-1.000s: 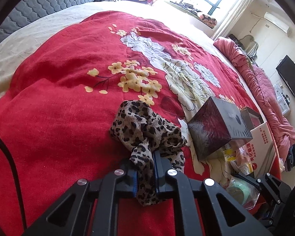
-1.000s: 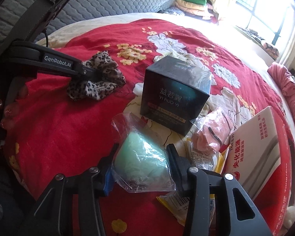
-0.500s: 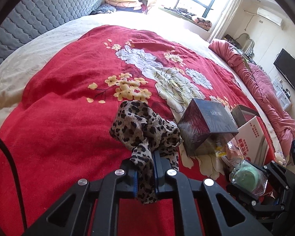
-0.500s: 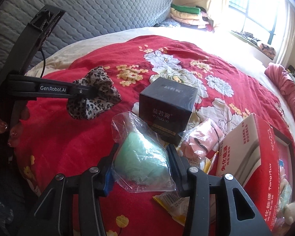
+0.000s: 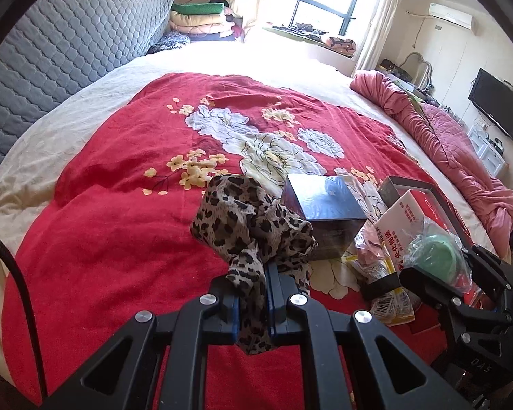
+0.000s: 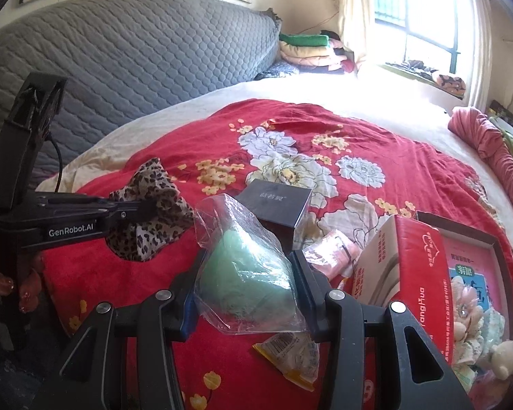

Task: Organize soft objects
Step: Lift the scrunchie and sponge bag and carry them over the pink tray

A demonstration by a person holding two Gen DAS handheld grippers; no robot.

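Left gripper point(image 5: 253, 294) was clamped on a bunched strip of the leopard-print scarf point(image 5: 246, 225), its jaws nearly together with only a narrow fold between the blue pads, while the rest of the cloth hung loose ahead at twelve o'clock over the red floral bedspread point(image 5: 119, 212). Right gripper point(image 6: 246, 283) was closed on the clear bag holding a green soft item point(image 6: 246, 266), jaws set fairly wide across the bulge. At about one o'clock from that bag sat the dark box point(image 6: 278, 203), with a pink packet point(image 6: 331, 249) and the red-and-white carton point(image 6: 403, 266) toward three o'clock. The likeliest trouble lay with the scarf: so little fabric was pinched that a quick swing could pull it free, or its trailing end could catch the box corner. The slick plastic might also slide between the pads, though whether they bit the item itself or only the film was hard to judge.
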